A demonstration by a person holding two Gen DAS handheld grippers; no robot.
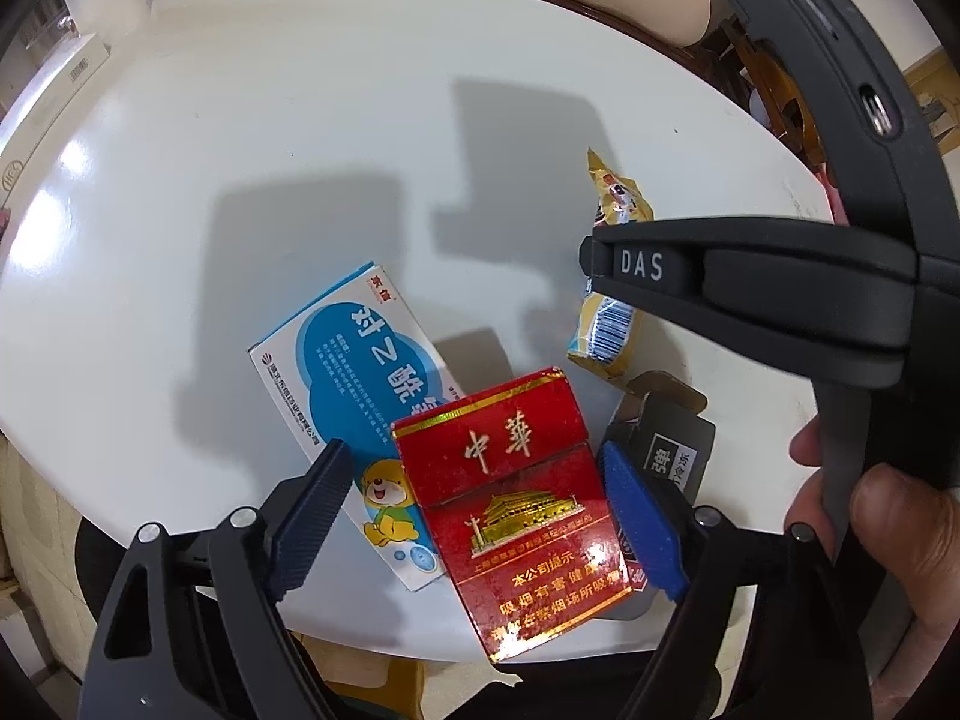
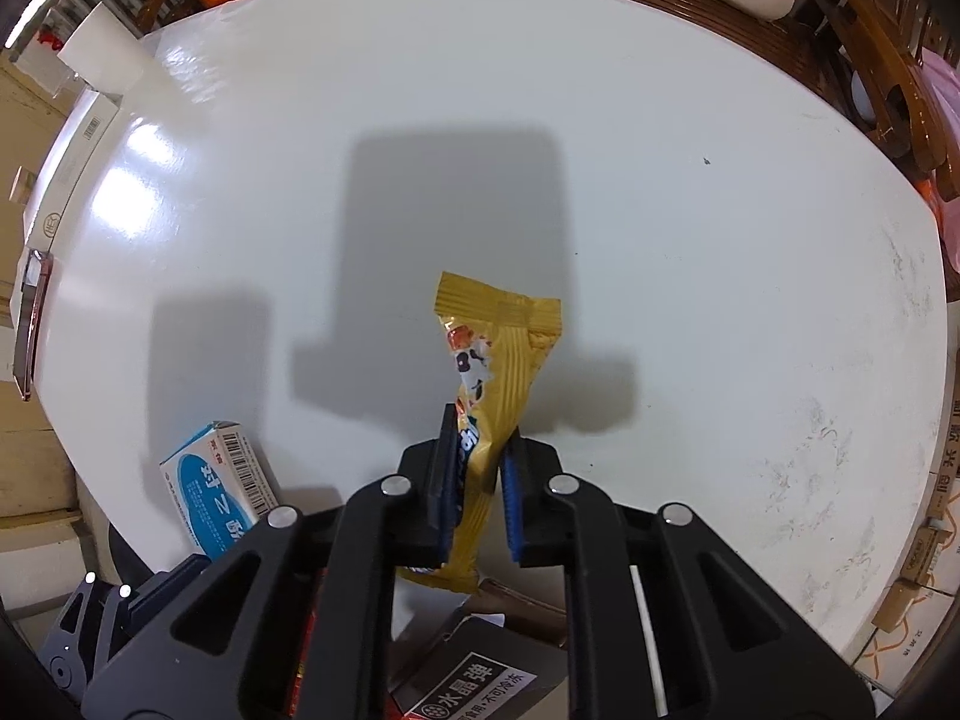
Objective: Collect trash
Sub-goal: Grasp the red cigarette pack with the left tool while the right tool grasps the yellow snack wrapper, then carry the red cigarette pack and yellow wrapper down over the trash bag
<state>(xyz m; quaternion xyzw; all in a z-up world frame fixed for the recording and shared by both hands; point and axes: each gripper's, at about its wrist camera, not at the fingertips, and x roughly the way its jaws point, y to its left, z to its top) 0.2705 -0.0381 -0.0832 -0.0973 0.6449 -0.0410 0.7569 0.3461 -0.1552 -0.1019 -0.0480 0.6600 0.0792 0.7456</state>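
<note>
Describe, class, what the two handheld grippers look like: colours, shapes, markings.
Both are black plastic with silver pivot rivets and ribbed blue finger pads. The left gripper shows blue pads; the right gripper, seen from the left camera, reads "DAS", with a green light.

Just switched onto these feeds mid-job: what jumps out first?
The red and gold cigarette pack dominates the left wrist view, sitting between the left gripper's blue pads, which do not visibly press it, and overlapping a blue and white medicine box. In the right wrist view, the right gripper is shut on a crinkled gold snack wrapper over the glossy white round table.
</note>
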